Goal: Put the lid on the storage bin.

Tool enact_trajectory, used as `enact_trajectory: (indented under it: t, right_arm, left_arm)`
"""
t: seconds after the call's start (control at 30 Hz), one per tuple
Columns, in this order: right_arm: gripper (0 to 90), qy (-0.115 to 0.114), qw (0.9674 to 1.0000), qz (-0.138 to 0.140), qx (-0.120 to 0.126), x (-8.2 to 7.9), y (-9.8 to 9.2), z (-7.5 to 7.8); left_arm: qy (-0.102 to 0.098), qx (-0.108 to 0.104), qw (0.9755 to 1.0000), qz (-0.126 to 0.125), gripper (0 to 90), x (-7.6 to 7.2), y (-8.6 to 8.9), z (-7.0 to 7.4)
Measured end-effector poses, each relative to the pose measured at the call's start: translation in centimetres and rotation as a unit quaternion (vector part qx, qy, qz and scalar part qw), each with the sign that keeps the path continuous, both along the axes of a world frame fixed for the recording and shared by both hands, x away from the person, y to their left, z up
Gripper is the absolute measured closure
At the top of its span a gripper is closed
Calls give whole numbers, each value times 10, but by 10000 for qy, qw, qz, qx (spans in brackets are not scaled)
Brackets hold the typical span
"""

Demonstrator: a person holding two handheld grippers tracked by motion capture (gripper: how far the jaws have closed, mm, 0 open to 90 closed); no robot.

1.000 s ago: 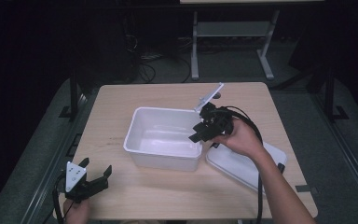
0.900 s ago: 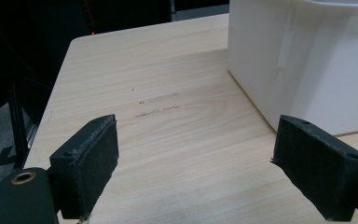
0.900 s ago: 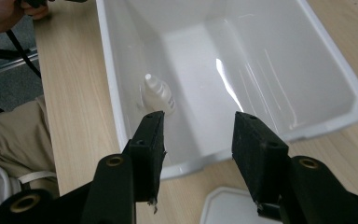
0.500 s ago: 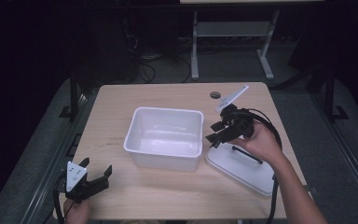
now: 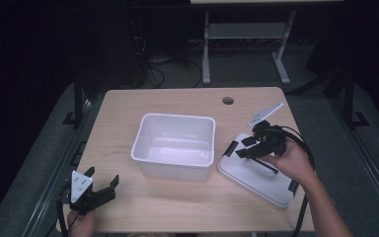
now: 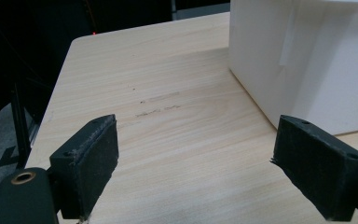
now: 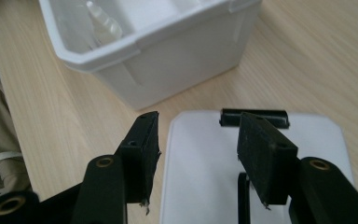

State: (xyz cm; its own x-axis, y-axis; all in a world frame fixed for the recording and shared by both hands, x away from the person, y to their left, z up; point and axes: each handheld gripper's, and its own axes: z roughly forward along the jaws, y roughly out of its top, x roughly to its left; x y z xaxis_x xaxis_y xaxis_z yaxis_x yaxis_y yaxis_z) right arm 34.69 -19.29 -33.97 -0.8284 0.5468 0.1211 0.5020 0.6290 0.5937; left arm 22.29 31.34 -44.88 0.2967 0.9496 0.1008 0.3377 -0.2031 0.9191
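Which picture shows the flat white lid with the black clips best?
The high view: the whole flat white plastic lid with black clips lies beside the white plastic tub. The right gripper view shows one end close up between the fingers.

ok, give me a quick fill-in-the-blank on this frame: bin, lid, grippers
1. The white bin on the table is ____ inside.
2. The white lid lies flat on the table, to the ____ of the bin in the high view.
3. The right gripper hovers over the ____.
4. The left gripper has its jaws ____, nothing between them.

Missing words: empty; right; lid; open
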Motion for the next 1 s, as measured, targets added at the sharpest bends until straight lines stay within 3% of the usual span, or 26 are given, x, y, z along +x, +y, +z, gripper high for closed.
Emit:
enact_trajectory:
  t: [0.23, 0.57, 0.8, 1.0]
  right_arm:
    - [480, 30, 9997, -237, -49, -3, -22, -20]
    - [504, 177, 9988, -436, -152, -4, -38, -42]
    - [559, 240, 9979, -550, -237, -4, -47, -57]
    - [673, 319, 9973, -584, -323, -5, -53, -67]
  left_arm:
    - [-5, 26, 10000, 5, 130, 0, 0, 0]
    - [-10, 38, 10000, -5, 130, 0, -1, 0]
    - [-4, 43, 10000, 2, 130, 0, -1, 0]
    - [-5, 39, 10000, -7, 130, 1, -2, 0]
